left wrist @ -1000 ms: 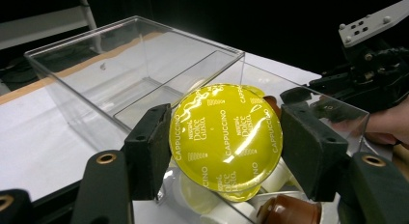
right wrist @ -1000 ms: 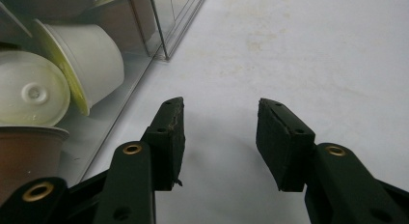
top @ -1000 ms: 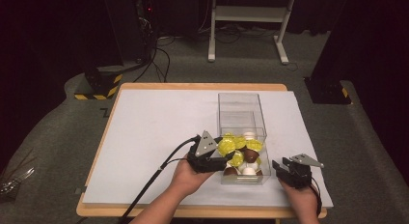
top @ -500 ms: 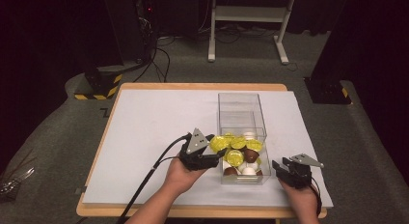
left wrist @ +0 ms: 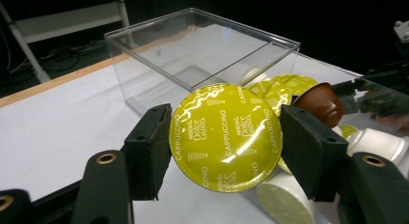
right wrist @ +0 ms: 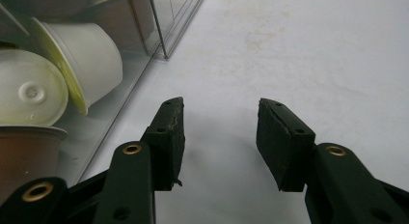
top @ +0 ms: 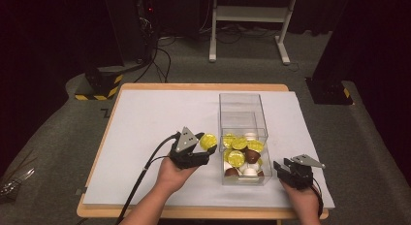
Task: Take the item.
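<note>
My left gripper (top: 202,147) is shut on a yellow-lidded coffee capsule (left wrist: 225,136), pads pressing its rim from both sides. In the high view the capsule (top: 208,141) hangs just left of the clear plastic box (top: 242,119), outside its wall. The near half of the box holds several capsules (top: 241,156), yellow-lidded, brown and white. My right gripper (top: 282,169) rests on the white table cover to the right of the box, open, with bare cover between its jaws (right wrist: 219,137). White and brown capsules (right wrist: 82,60) lie behind the clear wall at its left.
The white cover (top: 160,118) spans a wooden table (top: 194,87). The far half of the box is bare. A cable (top: 145,174) trails from the left gripper toward the front edge. A white stand (top: 247,21) and dark equipment (top: 104,82) sit on the floor beyond.
My left gripper has moved left and slightly back with the yellow capsule, from over the box's near left corner to outside its left wall. The right gripper has stayed put.
</note>
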`<action>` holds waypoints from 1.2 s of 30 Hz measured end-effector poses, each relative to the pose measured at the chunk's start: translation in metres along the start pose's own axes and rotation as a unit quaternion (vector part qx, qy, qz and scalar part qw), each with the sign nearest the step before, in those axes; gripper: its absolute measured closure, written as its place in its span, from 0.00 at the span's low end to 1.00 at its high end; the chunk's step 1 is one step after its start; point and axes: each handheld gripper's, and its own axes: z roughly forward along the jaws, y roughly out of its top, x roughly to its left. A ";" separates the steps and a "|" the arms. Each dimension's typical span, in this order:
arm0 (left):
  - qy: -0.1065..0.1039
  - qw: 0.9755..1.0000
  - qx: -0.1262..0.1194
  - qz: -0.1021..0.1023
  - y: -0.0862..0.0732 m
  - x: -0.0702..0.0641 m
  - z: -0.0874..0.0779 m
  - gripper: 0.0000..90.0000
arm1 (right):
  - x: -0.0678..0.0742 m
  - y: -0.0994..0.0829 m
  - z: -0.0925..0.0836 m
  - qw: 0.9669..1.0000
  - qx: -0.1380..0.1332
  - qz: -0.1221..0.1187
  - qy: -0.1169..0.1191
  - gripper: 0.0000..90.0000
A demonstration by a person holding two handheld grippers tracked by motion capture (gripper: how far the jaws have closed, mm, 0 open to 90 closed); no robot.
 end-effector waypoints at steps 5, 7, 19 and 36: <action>0.011 0.997 -0.050 -0.061 0.000 0.003 0.002 0.42 | 0.000 0.000 0.000 1.000 0.001 0.000 -0.001 0.59; 0.015 0.998 -0.043 -0.052 0.000 0.008 -0.001 0.42 | 0.000 0.000 0.000 1.000 0.000 -0.002 -0.001 0.59; 0.061 0.998 0.001 -0.004 0.000 0.052 -0.023 0.42 | 0.000 0.000 0.000 1.000 0.001 -0.001 -0.004 0.59; 0.126 0.992 0.005 -0.023 -0.007 0.103 -0.030 0.42 | 0.000 0.000 0.001 1.000 0.003 0.000 -0.006 0.59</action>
